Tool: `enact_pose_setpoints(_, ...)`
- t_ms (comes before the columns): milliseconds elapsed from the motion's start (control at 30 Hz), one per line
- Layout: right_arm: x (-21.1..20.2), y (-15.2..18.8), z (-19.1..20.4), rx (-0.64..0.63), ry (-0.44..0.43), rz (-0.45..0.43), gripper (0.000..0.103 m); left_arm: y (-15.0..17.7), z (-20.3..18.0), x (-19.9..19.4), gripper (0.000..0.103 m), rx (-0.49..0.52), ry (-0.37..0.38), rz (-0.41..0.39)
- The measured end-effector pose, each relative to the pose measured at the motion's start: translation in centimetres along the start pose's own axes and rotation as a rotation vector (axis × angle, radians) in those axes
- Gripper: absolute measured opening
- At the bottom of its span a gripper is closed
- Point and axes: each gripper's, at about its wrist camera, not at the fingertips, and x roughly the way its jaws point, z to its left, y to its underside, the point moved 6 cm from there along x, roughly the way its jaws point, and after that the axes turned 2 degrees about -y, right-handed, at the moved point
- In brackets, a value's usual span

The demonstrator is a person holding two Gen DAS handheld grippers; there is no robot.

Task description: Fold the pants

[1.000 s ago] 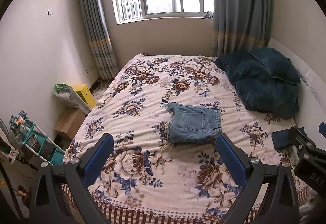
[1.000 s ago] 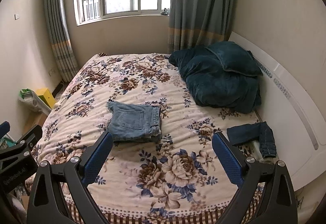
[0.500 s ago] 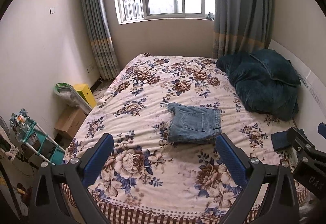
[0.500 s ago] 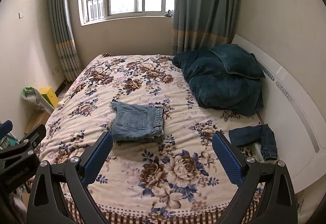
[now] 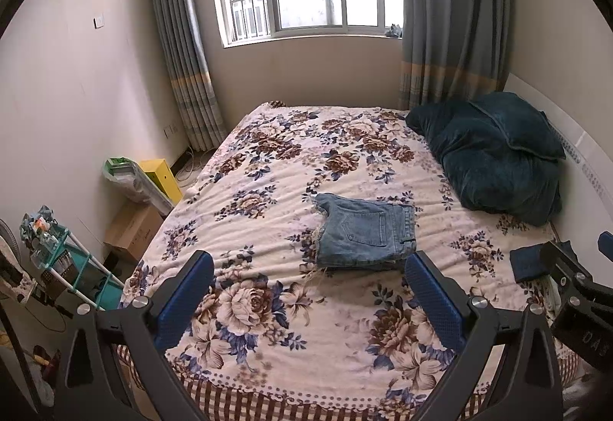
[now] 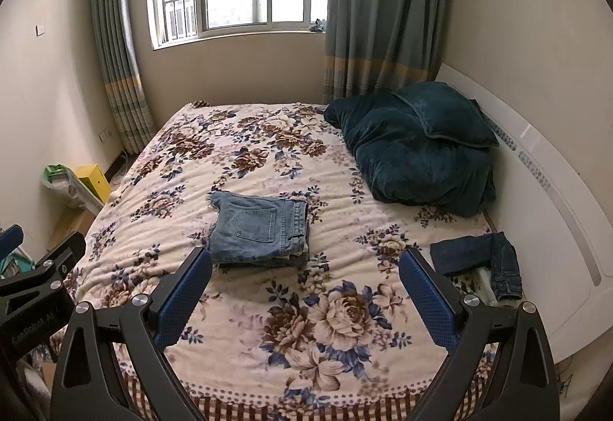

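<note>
A folded pair of light blue denim pants (image 5: 367, 235) lies flat in the middle of the floral bedspread (image 5: 268, 168); it also shows in the right wrist view (image 6: 260, 227). My left gripper (image 5: 310, 273) is open and empty, held above the bed's near edge, short of the pants. My right gripper (image 6: 306, 267) is open and empty, also held back from the pants near the foot of the bed. Each gripper's body shows at the edge of the other's view.
A dark teal pillow and blanket (image 6: 417, 149) lie at the head. A dark blue garment (image 6: 482, 260) lies at the bed's right edge by the white headboard (image 6: 544, 199). Boxes (image 5: 134, 225) and a teal rack (image 5: 65, 271) stand left of the bed.
Both grippers have drawn back and risen a little; the pants and bed sit slightly lower and farther in view. Nothing was grasped or let go.
</note>
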Motion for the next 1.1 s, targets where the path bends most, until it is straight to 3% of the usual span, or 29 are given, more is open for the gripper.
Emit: enact_pose_setpoints(1100, -0.75, 0.12, -0.54, -0.001, -0.009, -0.008, 0.1, 0.08, -0.27, -0.85, 0.102, -0.004, 0.004, -0.009)
